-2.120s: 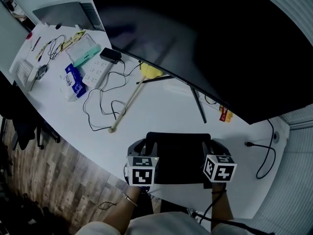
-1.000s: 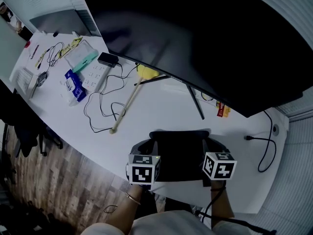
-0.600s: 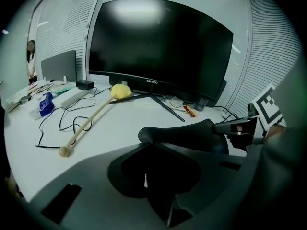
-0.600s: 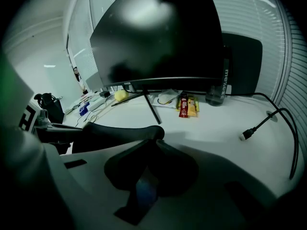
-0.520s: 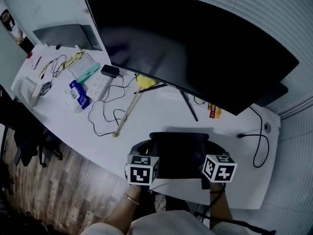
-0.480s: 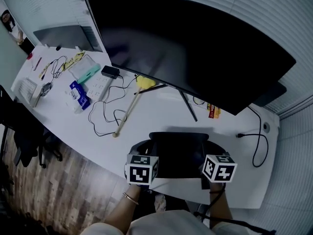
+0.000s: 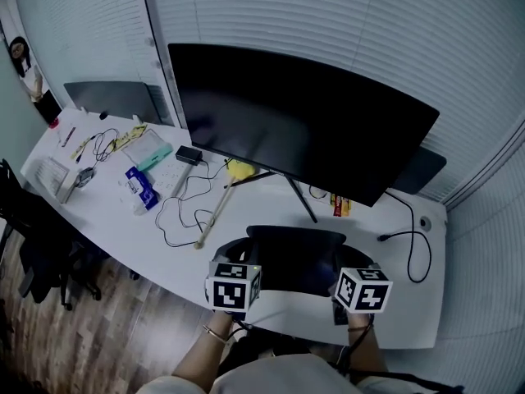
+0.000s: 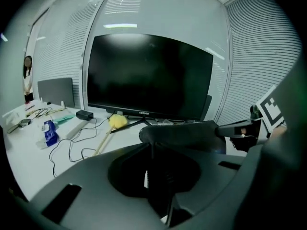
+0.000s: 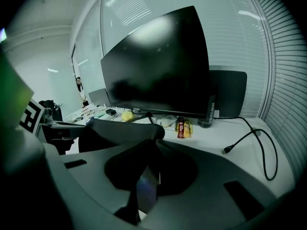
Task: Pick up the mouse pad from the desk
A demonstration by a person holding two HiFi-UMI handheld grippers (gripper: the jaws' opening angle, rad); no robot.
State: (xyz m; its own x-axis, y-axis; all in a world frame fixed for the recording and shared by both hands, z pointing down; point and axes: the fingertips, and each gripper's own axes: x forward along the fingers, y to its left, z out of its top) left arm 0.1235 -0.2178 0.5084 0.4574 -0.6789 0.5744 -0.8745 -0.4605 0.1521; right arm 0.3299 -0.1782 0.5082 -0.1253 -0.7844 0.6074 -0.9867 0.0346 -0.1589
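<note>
The left gripper (image 7: 236, 257) and right gripper (image 7: 351, 263) each clamp a side edge of the black mouse pad (image 7: 295, 253). It hangs between them, clear of the white desk (image 7: 262, 212), in front of the monitor (image 7: 303, 121)

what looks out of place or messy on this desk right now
The mouse pad isn't lying flat: the left gripper and right gripper pinch its two sides, and it curls between them, apparently off the desk. Further left, a yellow-tipped stick lies slantwise beside loose loops of black cable.
</note>
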